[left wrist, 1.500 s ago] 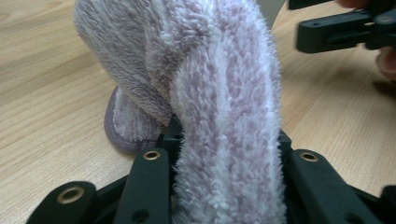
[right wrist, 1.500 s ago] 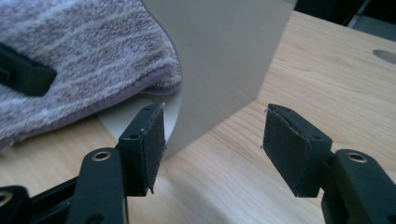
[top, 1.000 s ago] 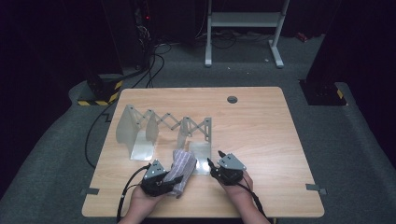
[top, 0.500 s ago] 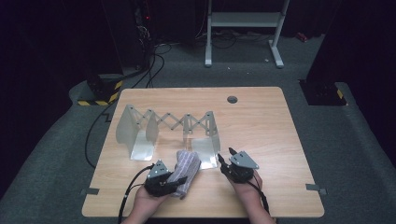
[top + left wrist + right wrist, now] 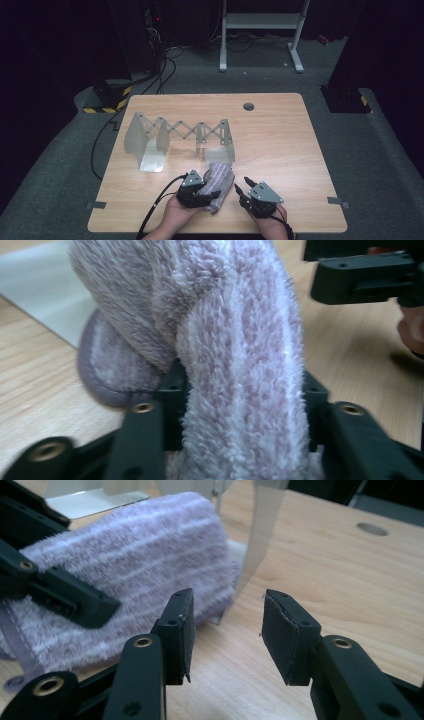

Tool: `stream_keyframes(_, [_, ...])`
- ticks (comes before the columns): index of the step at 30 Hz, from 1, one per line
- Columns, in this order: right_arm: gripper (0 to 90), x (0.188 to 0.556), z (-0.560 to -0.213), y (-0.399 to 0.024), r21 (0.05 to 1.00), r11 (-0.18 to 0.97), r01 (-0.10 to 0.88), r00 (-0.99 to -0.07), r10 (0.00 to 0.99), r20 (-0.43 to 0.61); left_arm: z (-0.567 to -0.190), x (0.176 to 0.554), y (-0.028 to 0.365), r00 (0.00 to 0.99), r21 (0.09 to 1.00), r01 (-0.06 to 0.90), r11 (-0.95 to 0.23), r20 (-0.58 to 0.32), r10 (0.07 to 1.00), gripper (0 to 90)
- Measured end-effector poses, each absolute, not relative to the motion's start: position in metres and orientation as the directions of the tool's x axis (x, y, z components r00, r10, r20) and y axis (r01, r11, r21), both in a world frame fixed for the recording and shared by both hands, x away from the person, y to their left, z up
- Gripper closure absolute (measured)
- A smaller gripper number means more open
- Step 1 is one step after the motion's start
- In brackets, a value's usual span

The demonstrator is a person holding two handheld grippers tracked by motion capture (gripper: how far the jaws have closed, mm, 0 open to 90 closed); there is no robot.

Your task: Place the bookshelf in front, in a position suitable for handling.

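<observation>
A folded lilac towel [image 5: 218,181] lies near the table's front edge, just in front of the metal rack's right panel [image 5: 226,137]. My left gripper [image 5: 210,192] reaches in from the left. Its jaws have just been opening, and a thick fold of the towel [image 5: 240,365] still fills the gap and touches both pads. My right gripper [image 5: 241,184] sits just right of the towel. Its jaws [image 5: 227,630] have just been closing with only bare wood between them, and the towel [image 5: 125,555] lies to their left.
An expanding scissor-link metal rack [image 5: 180,132] with upright panels stands across the middle left of the wooden table [image 5: 280,135]. A round cable hole [image 5: 248,106] is at the back. Cables, a white stand and dark equipment are on the floor beyond.
Both hands have shifted to the right. The towel has gone with the left gripper and now lies in front of the rack's right panel. The right gripper has drawn slightly nearer the front edge.
</observation>
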State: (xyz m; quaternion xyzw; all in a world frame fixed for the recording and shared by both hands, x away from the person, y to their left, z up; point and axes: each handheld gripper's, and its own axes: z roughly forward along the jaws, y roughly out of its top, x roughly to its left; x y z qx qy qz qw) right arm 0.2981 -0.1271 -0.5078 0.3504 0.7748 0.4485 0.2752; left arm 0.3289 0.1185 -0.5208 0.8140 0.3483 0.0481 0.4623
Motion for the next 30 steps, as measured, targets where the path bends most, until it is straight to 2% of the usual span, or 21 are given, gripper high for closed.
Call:
stream_keyframes(2, [56.5,0.300,-0.510,-0.123,0.881,0.368,0.298,-0.615,0.780,-0.118,-0.519,0.328,0.120,0.755,0.784,0.520,-0.340,-0.234,0.613,38.7])
stream_keyframes(4, [56.6,0.301,-0.512,-0.121,0.875,0.374,0.307,-0.619,0.777,-0.114,-0.516,0.326,0.124,0.755,0.790,0.514,-0.334,-0.233,0.613,35.3])
stream_keyframes(13, [56.7,0.305,-0.517,-0.115,0.857,0.399,0.325,-0.631,0.767,-0.118,-0.501,0.313,0.140,0.774,0.828,0.476,-0.298,-0.232,0.589,32.2])
stream_keyframes(16, [56.7,0.305,-0.518,-0.116,0.856,0.399,0.328,-0.633,0.766,-0.114,-0.495,0.311,0.151,0.770,0.850,0.455,-0.264,-0.227,0.596,34.3])
stream_keyframes(21, [56.6,0.304,-0.516,-0.118,0.860,0.392,0.328,-0.631,0.768,-0.110,-0.494,0.314,0.173,0.722,0.874,0.440,-0.207,-0.207,0.660,44.8])
stream_keyframes(25, [56.4,0.300,-0.515,-0.119,0.859,0.395,0.324,-0.636,0.764,-0.112,-0.508,0.322,0.177,0.667,0.828,0.491,-0.270,-0.159,0.727,52.5])
stream_keyframes(30, [56.0,0.295,-0.514,-0.118,0.859,0.399,0.321,-0.646,0.756,-0.110,-0.520,0.319,0.157,0.707,0.775,0.496,-0.392,-0.098,0.701,53.2])
